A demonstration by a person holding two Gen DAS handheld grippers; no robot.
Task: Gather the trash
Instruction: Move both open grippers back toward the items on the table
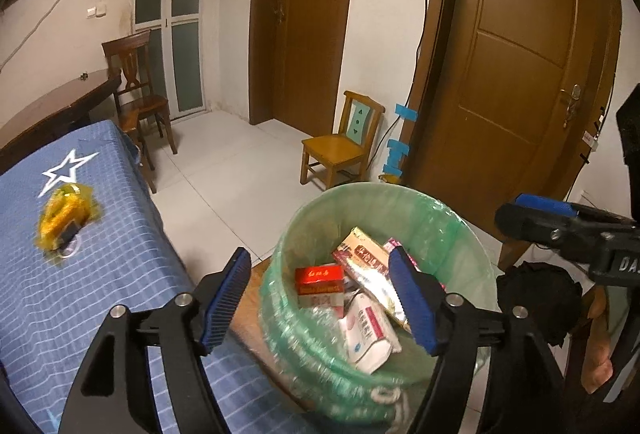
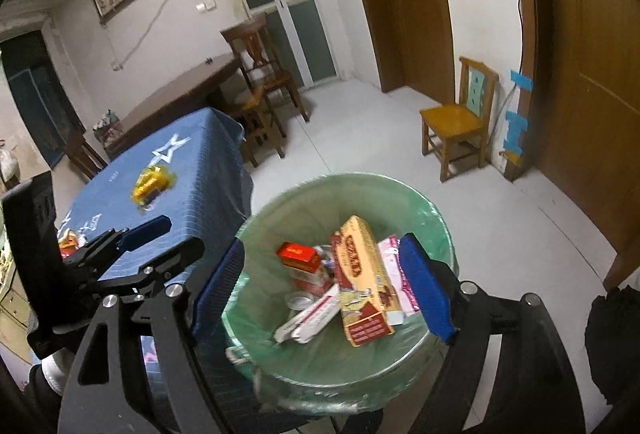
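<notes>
A trash bin with a green liner [image 1: 316, 209] [image 2: 416, 193] stands beside the blue-clothed table. It holds a red box [image 1: 320, 284] [image 2: 298, 254], a long yellow-red box [image 2: 362, 286] [image 1: 366, 260], a white tissue pack [image 1: 366, 338] and other wrappers. My left gripper [image 1: 320, 306] is open and empty above the bin's near rim. My right gripper [image 2: 324, 286] is open and empty above the bin; it also shows at the right in the left wrist view [image 1: 536, 213]. A yellow wrapper [image 1: 66, 220] [image 2: 152, 181] lies on the table.
The table has a blue cloth with a white star [image 1: 68, 314] [image 2: 192, 169]. A small wooden chair [image 1: 340, 145] [image 2: 460, 121] stands by the wall. A dark chair [image 1: 138, 93] and a brown table [image 2: 180, 93] are behind. Brown doors [image 1: 520, 73] are at the right.
</notes>
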